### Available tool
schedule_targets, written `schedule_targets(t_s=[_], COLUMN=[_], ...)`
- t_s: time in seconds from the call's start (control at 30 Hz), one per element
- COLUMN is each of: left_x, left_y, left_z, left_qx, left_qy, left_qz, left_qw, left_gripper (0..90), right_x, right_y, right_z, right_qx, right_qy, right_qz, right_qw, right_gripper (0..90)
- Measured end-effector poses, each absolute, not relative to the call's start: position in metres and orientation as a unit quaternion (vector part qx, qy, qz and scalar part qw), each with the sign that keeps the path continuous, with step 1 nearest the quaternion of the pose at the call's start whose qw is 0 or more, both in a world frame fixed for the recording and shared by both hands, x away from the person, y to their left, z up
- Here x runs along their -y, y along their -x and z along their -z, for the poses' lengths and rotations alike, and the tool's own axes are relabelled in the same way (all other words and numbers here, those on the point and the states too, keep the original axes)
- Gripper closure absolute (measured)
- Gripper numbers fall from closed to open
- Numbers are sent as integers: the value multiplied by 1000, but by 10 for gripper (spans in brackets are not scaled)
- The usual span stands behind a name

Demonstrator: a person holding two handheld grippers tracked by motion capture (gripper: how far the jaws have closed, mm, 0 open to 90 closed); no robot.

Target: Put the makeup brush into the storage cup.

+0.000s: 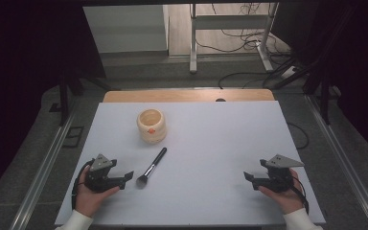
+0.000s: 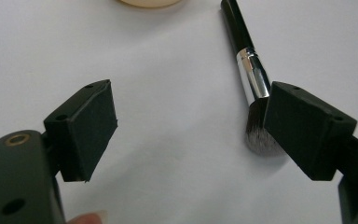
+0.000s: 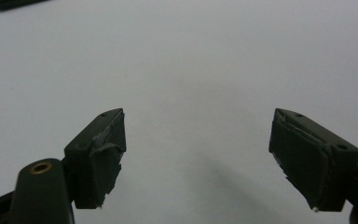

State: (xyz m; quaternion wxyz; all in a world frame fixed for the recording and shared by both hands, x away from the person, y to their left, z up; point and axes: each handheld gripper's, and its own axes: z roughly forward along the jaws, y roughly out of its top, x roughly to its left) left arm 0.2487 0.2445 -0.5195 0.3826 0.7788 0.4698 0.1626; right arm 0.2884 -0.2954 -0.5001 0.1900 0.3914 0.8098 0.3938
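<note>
A makeup brush [image 1: 152,167] with a black handle, silver ferrule and dark bristles lies on the white table [image 1: 211,143], bristles toward the person. A cream round cup [image 1: 151,125] stands behind it. My left gripper [image 1: 128,177] rests at the front left, open and empty, its tips just left of the bristles. In the left gripper view the brush [image 2: 254,79] lies beside the right jaw, whose pad covers part of the bristles; the left gripper [image 2: 189,128] holds nothing. At the front right, my right gripper [image 1: 248,177] is open over bare table, also seen in its own view [image 3: 196,149].
The cup's base [image 2: 149,2] shows at the top edge of the left gripper view. A wooden strip [image 1: 187,96] runs along the table's far edge. Beyond it stand a metal frame [image 1: 230,28] and cables on the floor.
</note>
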Motion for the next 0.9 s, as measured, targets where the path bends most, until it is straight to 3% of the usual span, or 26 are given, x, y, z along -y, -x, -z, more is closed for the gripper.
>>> schedule_targets(t_s=[0.9], left_x=[-244], left_y=[-247], left_z=[517], left_qx=[-473], left_qy=[-777], left_qz=[-161], left_qw=[382], left_gripper=[178], right_x=[294], right_y=[-288], right_z=[501], right_qx=[-813], right_qy=[-388], right_qz=[-389], right_qw=[194], right_gripper=[192])
